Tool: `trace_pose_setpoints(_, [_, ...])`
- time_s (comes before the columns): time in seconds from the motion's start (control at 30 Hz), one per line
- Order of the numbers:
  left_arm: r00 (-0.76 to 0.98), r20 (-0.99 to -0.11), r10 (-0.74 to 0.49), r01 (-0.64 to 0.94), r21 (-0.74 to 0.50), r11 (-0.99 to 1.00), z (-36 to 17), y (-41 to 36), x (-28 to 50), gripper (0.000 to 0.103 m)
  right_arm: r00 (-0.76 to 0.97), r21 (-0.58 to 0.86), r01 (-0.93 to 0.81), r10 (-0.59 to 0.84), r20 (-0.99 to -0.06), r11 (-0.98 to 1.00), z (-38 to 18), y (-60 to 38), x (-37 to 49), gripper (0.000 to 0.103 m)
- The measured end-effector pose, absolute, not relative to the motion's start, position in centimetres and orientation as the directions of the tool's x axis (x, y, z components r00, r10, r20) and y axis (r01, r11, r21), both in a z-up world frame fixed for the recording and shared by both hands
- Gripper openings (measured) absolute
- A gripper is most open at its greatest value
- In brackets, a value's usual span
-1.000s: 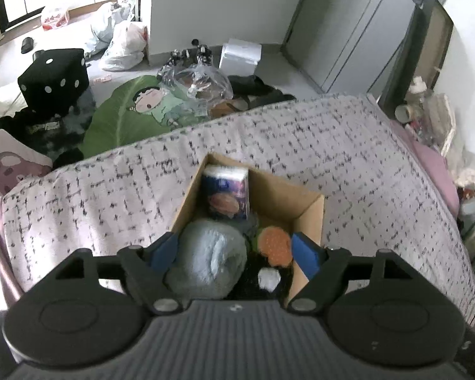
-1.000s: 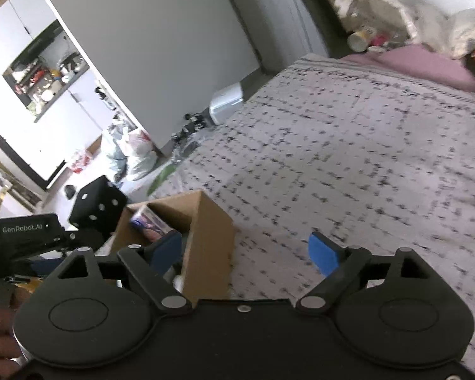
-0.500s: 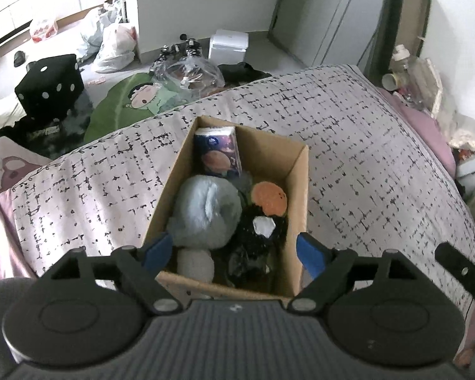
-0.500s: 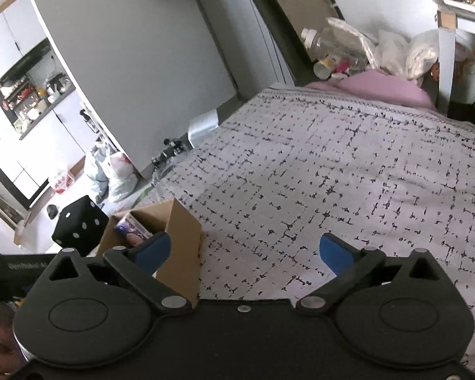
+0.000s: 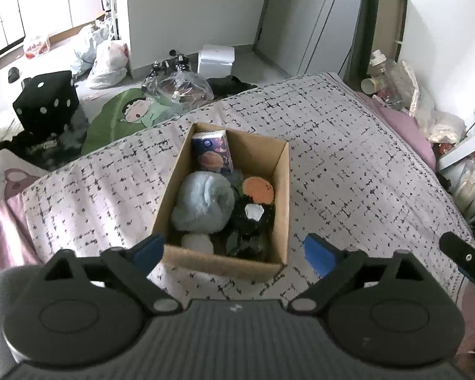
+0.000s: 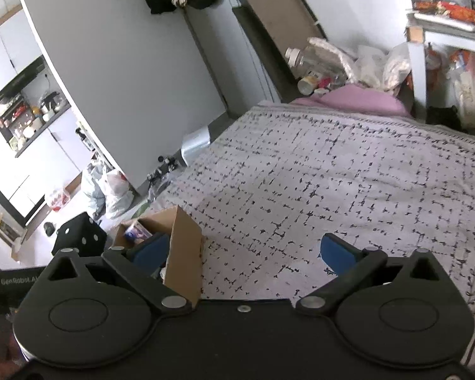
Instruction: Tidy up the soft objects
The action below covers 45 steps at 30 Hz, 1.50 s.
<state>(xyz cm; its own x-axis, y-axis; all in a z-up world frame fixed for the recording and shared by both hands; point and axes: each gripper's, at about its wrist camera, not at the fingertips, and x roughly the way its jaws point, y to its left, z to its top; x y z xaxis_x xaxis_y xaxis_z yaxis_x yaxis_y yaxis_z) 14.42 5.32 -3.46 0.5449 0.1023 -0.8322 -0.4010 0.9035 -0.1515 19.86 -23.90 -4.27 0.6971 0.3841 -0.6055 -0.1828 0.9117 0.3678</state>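
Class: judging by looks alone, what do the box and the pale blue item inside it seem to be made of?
Box: likely corrugated cardboard, matte brown, with thin, straight, sharply folded walls. Pale blue item: probably plush or fleece fabric, with a fuzzy surface and soft rounded folds.

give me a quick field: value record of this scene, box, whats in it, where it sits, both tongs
container: open cardboard box
sits on: bed cover with a black dash pattern
far end of box: tissue pack with a planet print
left side of box: grey-blue fluffy plush
right side of box: orange round plush above a black plush with a white patch
near end of box: white ball
left tongs: jaws opening, nothing between them, above the box's near edge
right tongs: open, holding nothing, box corner between the pads untouched
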Motion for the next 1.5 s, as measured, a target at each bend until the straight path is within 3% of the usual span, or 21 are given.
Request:
trace_pose_setpoints(0.57, [0.625, -0.778, 0.061, -0.313, -0.178, 0.933, -0.1, 4.0, 8.2, 0.102, 0.727, 0.315, -0.117, 0.298, -0.619, 0.942, 0.2, -24.8, 13.7, 0.103])
trace_pose_setpoints(1.27, [0.680, -0.733, 0.020, -0.227, -0.185, 0.956, 2.9, 3.6, 2.8, 0.102, 0.739, 0.246, -0.174, 0.292, -0.607, 0.954, 3.2, -24.3, 7.6, 0.103])
trace_pose_setpoints(1.5, [0.691, -0.722, 0.036, -0.193, -0.136, 0.972, 3.7, 2.9, 1.8, 0.102, 0.746, 0.221, -0.185, 0.283, -0.603, 0.958, 3.5, -24.2, 6.4, 0.103])
